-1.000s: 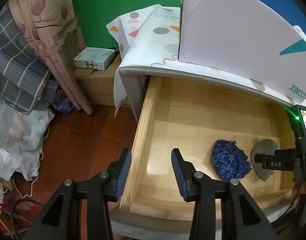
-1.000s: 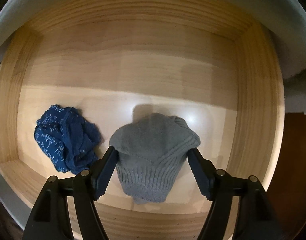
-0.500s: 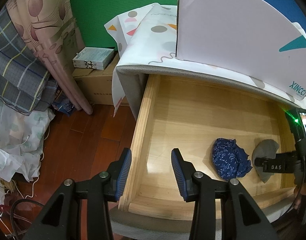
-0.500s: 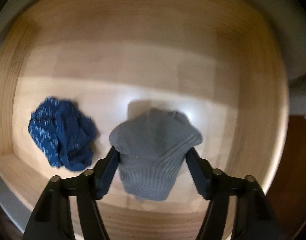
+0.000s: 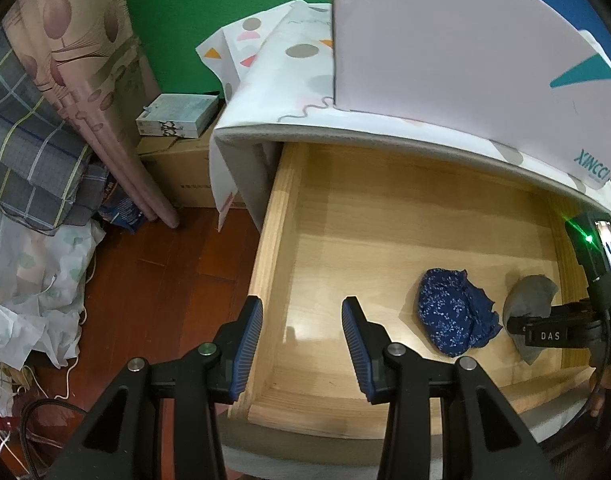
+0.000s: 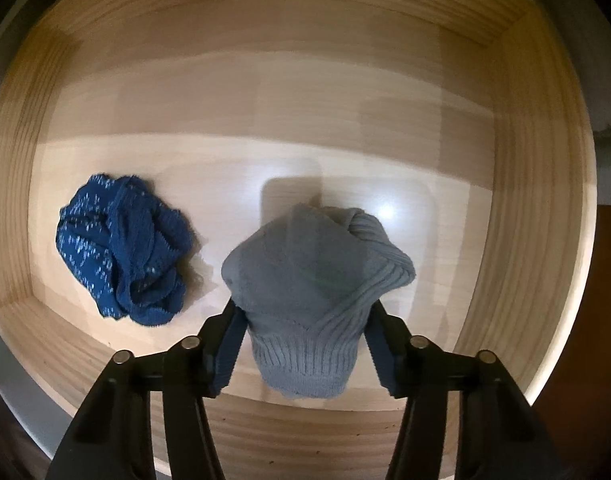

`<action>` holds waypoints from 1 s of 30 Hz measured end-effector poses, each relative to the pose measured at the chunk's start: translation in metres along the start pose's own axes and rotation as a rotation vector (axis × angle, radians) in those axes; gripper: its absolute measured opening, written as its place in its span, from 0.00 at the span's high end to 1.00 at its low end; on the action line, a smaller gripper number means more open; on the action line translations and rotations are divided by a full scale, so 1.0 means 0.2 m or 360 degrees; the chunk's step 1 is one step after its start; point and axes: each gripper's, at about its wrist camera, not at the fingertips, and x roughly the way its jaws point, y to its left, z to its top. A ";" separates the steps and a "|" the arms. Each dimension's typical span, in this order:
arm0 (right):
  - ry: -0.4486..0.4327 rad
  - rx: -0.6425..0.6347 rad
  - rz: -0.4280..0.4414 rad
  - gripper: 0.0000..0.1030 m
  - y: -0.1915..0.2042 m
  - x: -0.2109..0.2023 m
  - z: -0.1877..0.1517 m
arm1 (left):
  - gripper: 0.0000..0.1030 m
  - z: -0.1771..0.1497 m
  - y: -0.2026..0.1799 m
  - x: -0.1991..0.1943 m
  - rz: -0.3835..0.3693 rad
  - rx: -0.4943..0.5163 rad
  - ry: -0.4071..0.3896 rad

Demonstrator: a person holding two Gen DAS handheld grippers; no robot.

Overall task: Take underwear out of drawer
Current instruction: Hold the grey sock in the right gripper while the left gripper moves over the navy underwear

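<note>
Drawer (image 5: 265, 264): pale wood, pulled open under a grey-edged top; its floor is mostly bare.
Grey knit piece (image 6: 313, 300): lies on the drawer floor near the front wall, towards the drawer's right side. Its long axis runs front to back; the ribbed band faces the front wall, the rounded end points to the back.
Blue patterned underwear (image 6: 121, 256): a crumpled ball with no clear long axis, just beside the grey piece on its left, not touching it, on the drawer floor.
Right claw (image 6: 303, 332): points steeply down into the drawer; its jaws have just been closing, and both blue pads now press the sides of the grey knit piece above its ribbed band.
Left claw (image 5: 301, 344): jaws apart with nothing between them, straddling the drawer's left wall near the front corner, one finger over the floorboards and one over the drawer.
In the way: nothing lies over either garment; the front wall stands just behind the right claw.
Above the drawer: a white patterned cloth (image 5: 289, 64) draped on the top, with a large white box (image 5: 445, 48) on it.
Left of the drawer: red-brown wooden floor (image 5: 153, 280), a cardboard box (image 5: 177, 172) with a small box on it, a rolled pink mat (image 5: 101, 120), plaid bedding (image 5: 21, 136).
</note>
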 end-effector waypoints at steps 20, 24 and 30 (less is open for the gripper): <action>0.0122 -0.0019 -0.0113 0.65 -0.01 -0.01 -0.21 | 0.59 -0.01 -0.14 0.09 -0.0024 0.0179 0.0167; 0.0075 -0.0024 -0.0105 0.65 0.00 -0.05 -0.23 | 0.59 -0.02 -0.16 0.09 -0.0020 0.0193 0.0178; 0.0002 -0.0020 -0.0062 0.65 -0.04 -0.15 -0.30 | 0.59 -0.01 -0.19 0.12 -0.0033 0.0214 0.0236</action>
